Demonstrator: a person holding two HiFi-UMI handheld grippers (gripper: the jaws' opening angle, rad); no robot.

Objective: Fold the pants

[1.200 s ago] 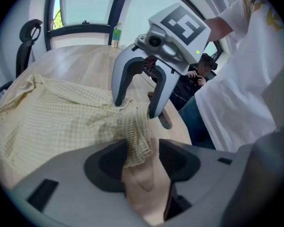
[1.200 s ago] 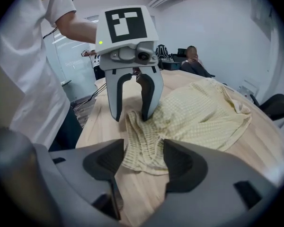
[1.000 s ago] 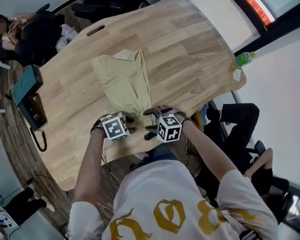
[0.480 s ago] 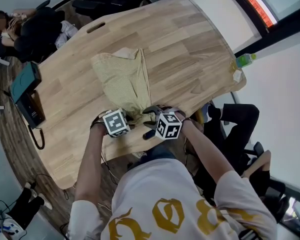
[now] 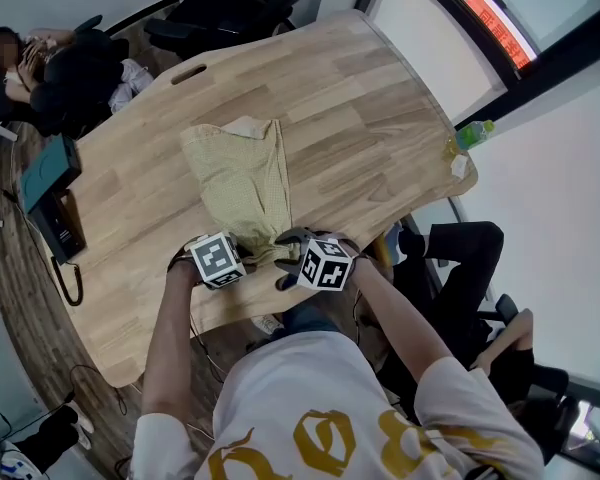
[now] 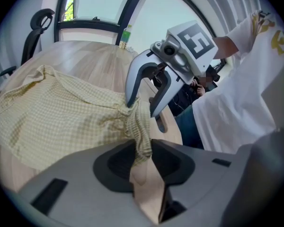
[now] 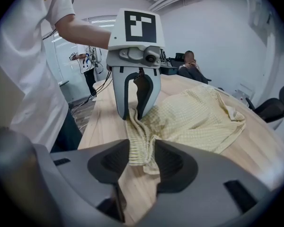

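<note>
Closed further since a moment ago, with left tool and right tool side by side, both clamped on the bunched end of the pants at the near edge of the table; keep both bites firm, lift level, carry together toward the far edge

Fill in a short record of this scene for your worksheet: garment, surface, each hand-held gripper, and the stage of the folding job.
Garment: yellow checked pants, lying spread on the table
Surface: wooden table
Left hand-held gripper: jaws have just been closing, pinching the pants' gathered near edge
Right hand-held gripper: jaws have just been closing, gripping the same edge right beside the left one
Stage: near edge gripped by both, fold not yet made
</note>
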